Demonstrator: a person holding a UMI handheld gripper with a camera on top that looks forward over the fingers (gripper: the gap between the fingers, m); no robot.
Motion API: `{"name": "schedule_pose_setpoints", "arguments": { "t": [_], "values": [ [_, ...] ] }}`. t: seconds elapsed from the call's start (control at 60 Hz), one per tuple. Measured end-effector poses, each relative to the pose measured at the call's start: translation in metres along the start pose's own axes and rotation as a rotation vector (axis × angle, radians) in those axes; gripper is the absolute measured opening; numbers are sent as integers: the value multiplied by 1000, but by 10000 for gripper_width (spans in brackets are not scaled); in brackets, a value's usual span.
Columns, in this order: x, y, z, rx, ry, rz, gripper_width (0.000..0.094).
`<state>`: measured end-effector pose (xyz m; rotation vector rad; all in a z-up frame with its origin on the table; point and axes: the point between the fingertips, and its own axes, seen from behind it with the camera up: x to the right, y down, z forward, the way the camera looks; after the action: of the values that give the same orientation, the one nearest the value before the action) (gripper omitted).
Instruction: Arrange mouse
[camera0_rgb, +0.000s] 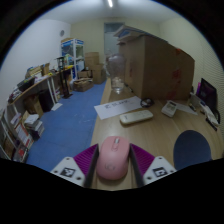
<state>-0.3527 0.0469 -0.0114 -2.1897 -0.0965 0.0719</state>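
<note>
A pink mouse (113, 160) lies lengthwise between my two fingers, over the near edge of the light wooden table (150, 135). My gripper (114, 146) is shut on it; the magenta pads (88, 160) press on both of its sides. I cannot tell whether the mouse rests on the table or hangs just above it. A dark blue round mouse pad (192, 148) lies on the table to the right of the fingers, apart from the mouse.
Beyond the fingers lie a white keyboard-like bar (136, 116) and a sheet of paper (120, 105). A large cardboard box (155, 62) and a clear bottle (117, 72) stand at the back. A screen (207, 95) is at the right; cluttered shelves (25, 105) stand left across the blue floor.
</note>
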Motion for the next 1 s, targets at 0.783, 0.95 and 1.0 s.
{"name": "schedule_pose_setpoints", "arguments": {
  "t": [0.783, 0.95, 1.0],
  "values": [
    [235, -88, -91, 116, -20, -45, 321],
    [259, 11, -52, -63, -11, -13, 322],
    [261, 31, -48, -100, -9, -11, 335]
  ]
}}
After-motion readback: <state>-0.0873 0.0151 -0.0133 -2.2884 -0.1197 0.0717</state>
